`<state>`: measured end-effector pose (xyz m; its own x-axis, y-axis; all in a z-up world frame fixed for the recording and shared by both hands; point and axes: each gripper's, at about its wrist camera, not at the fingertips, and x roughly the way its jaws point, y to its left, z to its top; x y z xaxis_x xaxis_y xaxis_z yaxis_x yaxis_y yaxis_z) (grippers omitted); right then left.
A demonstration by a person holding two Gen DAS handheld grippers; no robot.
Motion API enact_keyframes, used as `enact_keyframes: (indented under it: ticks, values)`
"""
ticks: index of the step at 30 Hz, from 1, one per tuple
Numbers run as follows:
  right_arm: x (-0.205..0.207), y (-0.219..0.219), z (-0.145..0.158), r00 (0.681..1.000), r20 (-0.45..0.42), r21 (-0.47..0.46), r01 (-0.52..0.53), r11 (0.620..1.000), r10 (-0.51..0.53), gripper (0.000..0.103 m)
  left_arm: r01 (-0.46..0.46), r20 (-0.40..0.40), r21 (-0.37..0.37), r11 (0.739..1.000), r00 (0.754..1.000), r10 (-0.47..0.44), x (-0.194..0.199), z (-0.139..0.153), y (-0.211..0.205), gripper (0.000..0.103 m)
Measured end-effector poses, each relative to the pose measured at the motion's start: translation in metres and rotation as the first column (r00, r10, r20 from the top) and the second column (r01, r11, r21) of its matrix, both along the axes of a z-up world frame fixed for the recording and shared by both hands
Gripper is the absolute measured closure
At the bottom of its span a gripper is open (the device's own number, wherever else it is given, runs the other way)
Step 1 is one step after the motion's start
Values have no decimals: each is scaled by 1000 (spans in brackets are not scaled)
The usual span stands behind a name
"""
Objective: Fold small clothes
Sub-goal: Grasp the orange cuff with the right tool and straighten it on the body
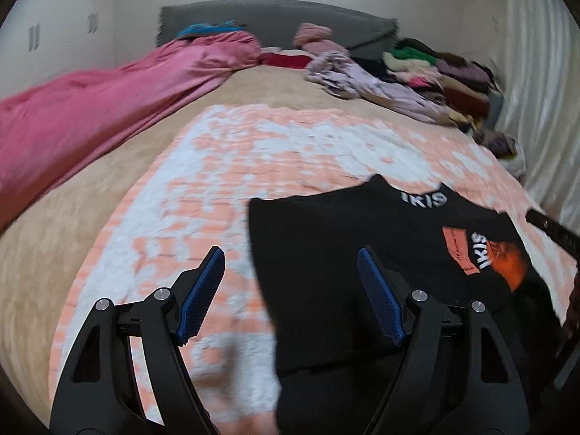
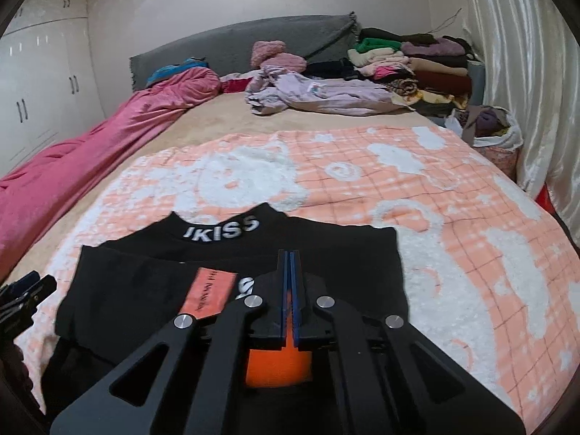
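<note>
On my left, the left gripper (image 1: 288, 261) hangs with its blue pads well apart and nothing between them, straddling the left edge of the black top (image 1: 326, 272). That top lies on the peach-and-white blanket (image 2: 417, 195) at the near end of the bed, collar away from me, its sides apparently already turned in. Moving right, the right gripper (image 2: 290, 264) sits over the middle of the garment with its pads pressed together; I see no cloth pinched between them, only the orange print (image 2: 277, 366) showing beneath.

To do this step well, I'd bring both claws to the near hem, take it at matching corners, and carry it evenly toward the collar so the fold lands square.

The near hem is hidden behind both gripper bodies. The left wrist view is blurred, so I may be misjudging where the left edge runs. The heap of clothes (image 2: 417, 61) lies far off by the headboard.
</note>
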<state>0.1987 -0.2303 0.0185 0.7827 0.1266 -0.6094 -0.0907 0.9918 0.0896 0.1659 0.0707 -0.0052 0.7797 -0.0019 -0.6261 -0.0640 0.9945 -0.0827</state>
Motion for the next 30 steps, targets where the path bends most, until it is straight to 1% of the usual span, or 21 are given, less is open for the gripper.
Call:
enact_keyframes:
  ticks: [3, 4, 6, 8, 9, 10, 13, 16, 19, 21, 22, 23, 25, 27, 30]
  values:
    - [1, -6, -3, 1000, -12, -20, 25, 999, -25, 102, 44, -28, -27, 999, 999, -45, 9, -8, -9, 35]
    - [1, -7, -3, 1000, -15, -17, 27, 1000, -27, 101, 49, -40, -21, 999, 998, -49, 11, -12, -12, 35]
    - [0, -13, -5, 999, -40, 27, 12, 1000, -10, 99, 52, -61, -3, 999, 997, -52, 15, -17, -15, 35]
    - [-1, -16, -8, 998, -55, 46, 5, 999, -3, 79, 60, -91, 0, 998, 994, -60, 19, -24, -18, 35]
    - [0, -16, -11, 998, -70, 48, 0, 999, 3, 75, 64, -102, -5, 998, 993, -64, 19, -26, -18, 35]
    - [0, -16, -13, 997, -79, 49, -2, 999, 5, 72, 70, -114, -7, 998, 991, -70, 19, -28, -19, 35]
    - [8, -16, -25, 990, -140, 53, -1, 999, 8, 71, 79, -131, 21, 997, 989, -75, 20, -33, -24, 35]
    - [19, -13, -39, 980, -199, 67, -5, 998, 18, 68, 84, -139, 33, 996, 987, -78, 20, -35, -26, 35]
    - [28, -11, -54, 968, -252, 73, 3, 997, 16, 68, 85, -138, 43, 995, 987, -78, 21, -36, -27, 35]
    - [31, -9, -64, 960, -277, 104, -5, 995, 34, 73, 86, -138, 42, 995, 987, -79, 21, -35, -27, 35]
    - [30, -8, -63, 962, -272, 97, -3, 995, 29, 82, 86, -138, 42, 995, 987, -79, 20, -35, -27, 35]
    - [28, -7, -61, 966, -256, 98, -10, 995, 35, 91, 86, -137, 40, 995, 987, -80, 20, -35, -27, 35]
    - [23, -7, -55, 974, -223, 116, -15, 993, 41, 93, 88, -133, 33, 996, 988, -83, 20, -34, -26, 35]
    - [18, -7, -44, 984, -172, 112, -30, 993, 49, 94, 90, -130, 30, 995, 988, -86, 20, -33, -26, 35]
    - [12, -6, -27, 994, -105, 62, -36, 997, 42, 95, 95, -132, 33, 995, 987, -90, 19, -32, -27, 35]
